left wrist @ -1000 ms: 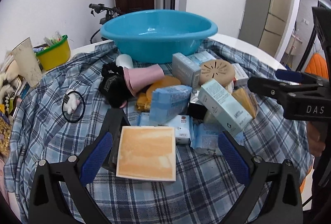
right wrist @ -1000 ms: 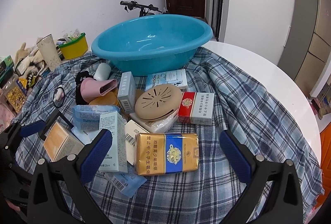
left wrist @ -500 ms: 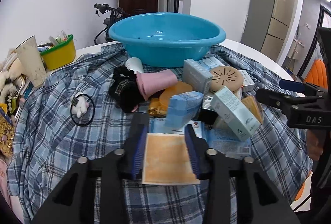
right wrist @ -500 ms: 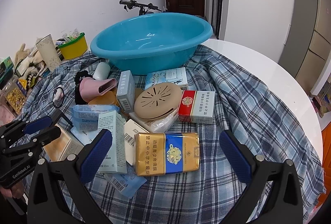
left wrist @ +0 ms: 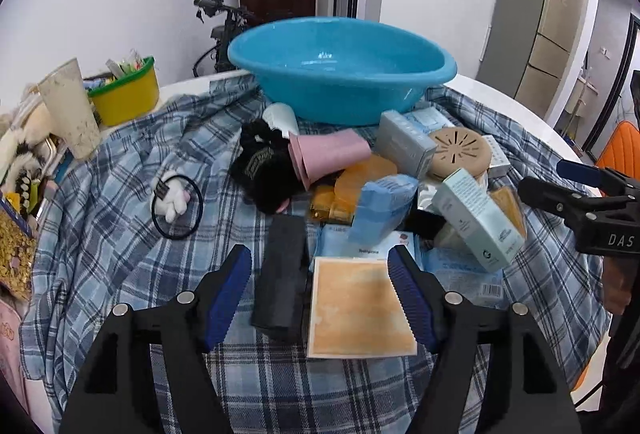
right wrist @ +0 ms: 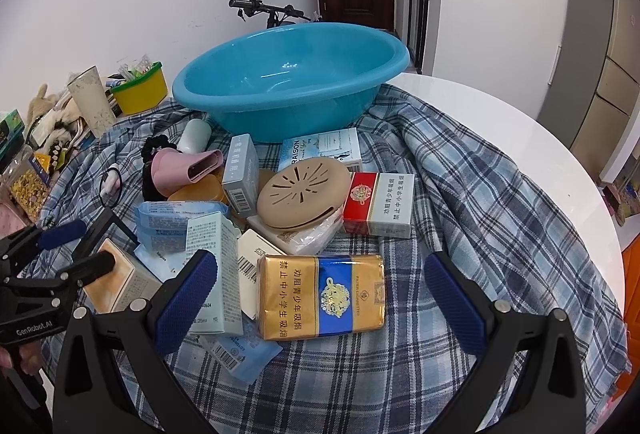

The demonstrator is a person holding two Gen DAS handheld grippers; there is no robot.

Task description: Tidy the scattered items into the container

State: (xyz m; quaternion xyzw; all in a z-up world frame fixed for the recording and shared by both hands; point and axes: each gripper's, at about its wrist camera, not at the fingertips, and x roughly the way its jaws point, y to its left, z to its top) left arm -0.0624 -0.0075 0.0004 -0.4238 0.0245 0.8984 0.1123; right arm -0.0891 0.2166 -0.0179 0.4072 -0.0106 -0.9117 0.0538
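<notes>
Left wrist view: the left gripper (left wrist: 320,286) sits spread open around the orange-topped box (left wrist: 360,308), right pad touching its edge, left pad clear of it. A black block (left wrist: 280,274) lies between the pads too; can't tell what it is. The blue basin (left wrist: 340,67) is straight ahead past the pile, bottom hidden by clutter.

Right wrist view: the right gripper (right wrist: 320,294) is wide open, straddling the gold and blue carton (right wrist: 322,298) without touching it. Basin dead ahead, pretty much empty. A white box (right wrist: 254,266) beside the carton is mostly buried.
</notes>
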